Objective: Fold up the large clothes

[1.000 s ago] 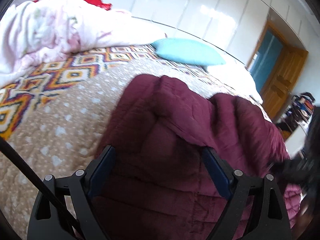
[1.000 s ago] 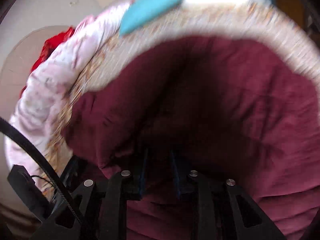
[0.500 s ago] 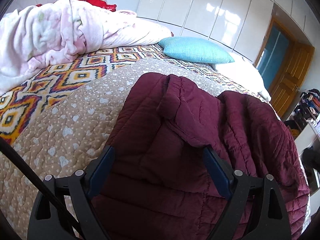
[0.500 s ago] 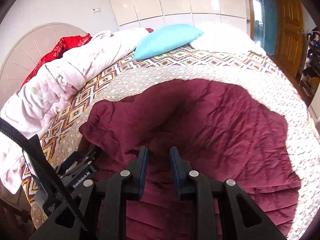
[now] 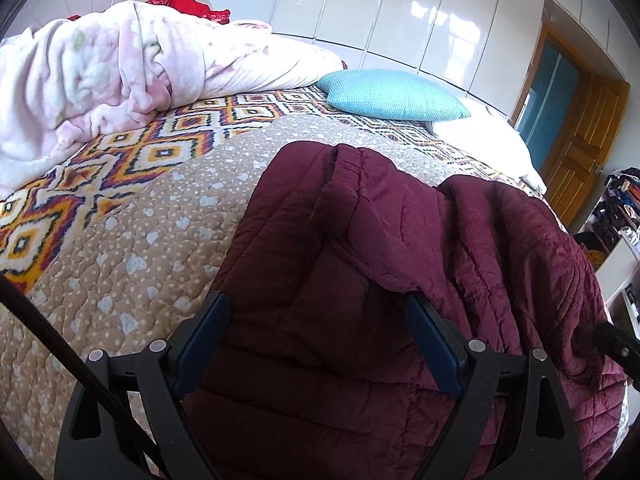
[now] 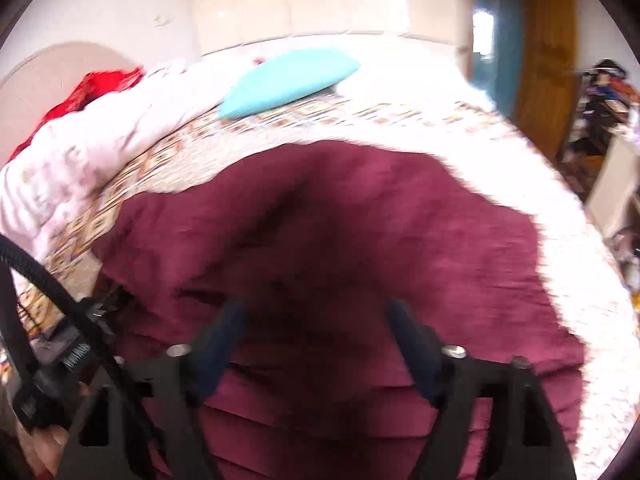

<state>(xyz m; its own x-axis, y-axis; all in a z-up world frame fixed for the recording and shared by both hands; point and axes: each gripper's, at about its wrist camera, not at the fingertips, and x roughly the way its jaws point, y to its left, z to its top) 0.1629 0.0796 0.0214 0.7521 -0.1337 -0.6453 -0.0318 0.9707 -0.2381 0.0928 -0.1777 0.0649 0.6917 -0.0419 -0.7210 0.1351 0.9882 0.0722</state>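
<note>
A dark maroon quilted jacket (image 5: 360,280) lies spread on the bed, with one sleeve or flap folded over its middle. My left gripper (image 5: 316,300) hovers over the near part of the jacket. Its jaws stand wide apart and the pads press on nothing. The right wrist view is blurred by motion. There my right gripper (image 6: 316,306) is above the jacket (image 6: 360,220), its jaws are opening, and only the flat cloth lies below them. The left gripper's body (image 6: 76,356) shows at the lower left of that view.
The bed has a beige dotted quilt (image 5: 140,240) and a patterned spread (image 5: 120,160). A pink blanket heap (image 5: 100,72), a red cloth (image 5: 188,2) and a blue pillow (image 5: 392,96) lie at the far side. A wooden door (image 5: 580,148) and cluttered shelves (image 5: 616,208) stand to the right.
My right gripper's jaws went from nearly shut to wide apart, and its view swung and blurred. The left gripper stayed over the jacket, still open.
</note>
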